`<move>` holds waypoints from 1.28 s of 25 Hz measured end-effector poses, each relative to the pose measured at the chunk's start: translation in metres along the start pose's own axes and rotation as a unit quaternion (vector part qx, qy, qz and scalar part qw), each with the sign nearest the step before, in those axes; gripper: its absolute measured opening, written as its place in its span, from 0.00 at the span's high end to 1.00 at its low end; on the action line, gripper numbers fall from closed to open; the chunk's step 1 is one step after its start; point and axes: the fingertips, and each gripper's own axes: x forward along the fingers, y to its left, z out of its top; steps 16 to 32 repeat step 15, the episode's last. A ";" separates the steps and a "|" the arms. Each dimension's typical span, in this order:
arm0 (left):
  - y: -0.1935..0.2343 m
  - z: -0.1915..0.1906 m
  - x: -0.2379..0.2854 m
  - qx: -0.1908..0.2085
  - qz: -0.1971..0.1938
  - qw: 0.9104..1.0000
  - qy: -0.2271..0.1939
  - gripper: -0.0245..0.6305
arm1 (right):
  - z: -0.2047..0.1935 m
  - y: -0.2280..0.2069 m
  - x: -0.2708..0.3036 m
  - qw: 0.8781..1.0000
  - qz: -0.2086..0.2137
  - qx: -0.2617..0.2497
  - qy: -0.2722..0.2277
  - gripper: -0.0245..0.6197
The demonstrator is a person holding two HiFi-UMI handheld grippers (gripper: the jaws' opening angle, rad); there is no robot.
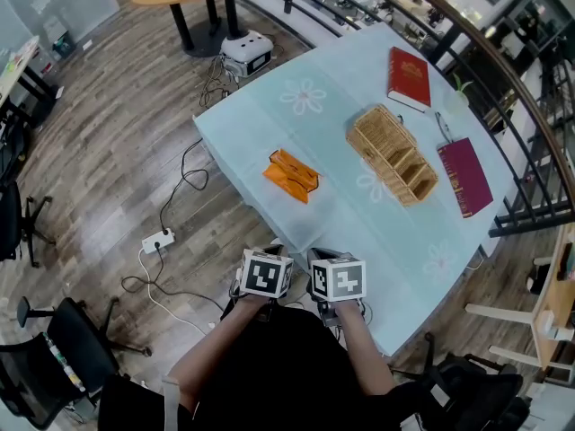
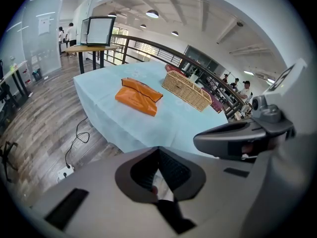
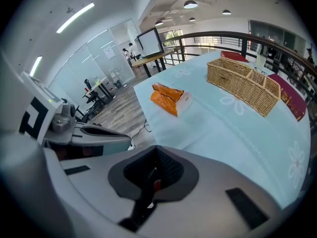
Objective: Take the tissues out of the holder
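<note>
**Both grippers clenched and empty, tissue holder out on the table**

My left gripper (image 2: 158, 149) has its jaws drawn together with nothing between them. My right gripper (image 3: 155, 149) is the same, pinched tight and empty. Both hang side by side over the near edge of the table (image 1: 269, 119), angled down. Each carries its cube of black-and-white square markers (image 1: 266, 275); those bold patterns are the only clear print here.

The orange tissue holder (image 1: 290, 175) lies flat on the pale blue cloth, well apart from both grippers, towards the table's left side. In the right gripper view something white shows at one end of it. I see no label on the orange cover that I can read.

Beyond it to the right sits a wicker basket (image 1: 393, 153) with divided compartments, clear of the holder. A red book (image 1: 409, 78) lies past the basket with gold lettering too small to read. A maroon book (image 1: 464, 176) lies just beside the basket on its far right, a pen (image 1: 444, 127) near its top edge. Faint white flowers (image 1: 303, 96) are printed on the cloth.
</note>
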 end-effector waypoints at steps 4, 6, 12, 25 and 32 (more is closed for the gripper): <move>0.000 -0.004 -0.003 0.001 0.000 1.000 0.003 0.95 | -0.002 0.003 0.000 1.000 0.005 -0.002 0.000 0.94; 0.000 -0.004 -0.003 0.002 -0.003 1.000 0.001 0.95 | -0.004 0.005 0.000 1.000 0.006 0.000 0.001 0.94; 0.000 -0.006 -0.006 0.007 -0.002 1.000 0.002 0.95 | -0.008 0.009 -0.002 1.000 0.011 0.006 0.000 0.94; 0.000 -0.006 -0.007 0.012 0.001 1.000 0.005 0.95 | -0.006 0.012 -0.001 0.999 0.032 0.022 -0.003 0.95; 0.000 -0.006 -0.007 0.012 0.001 1.000 0.005 0.95 | -0.006 0.012 -0.001 0.999 0.032 0.022 -0.003 0.95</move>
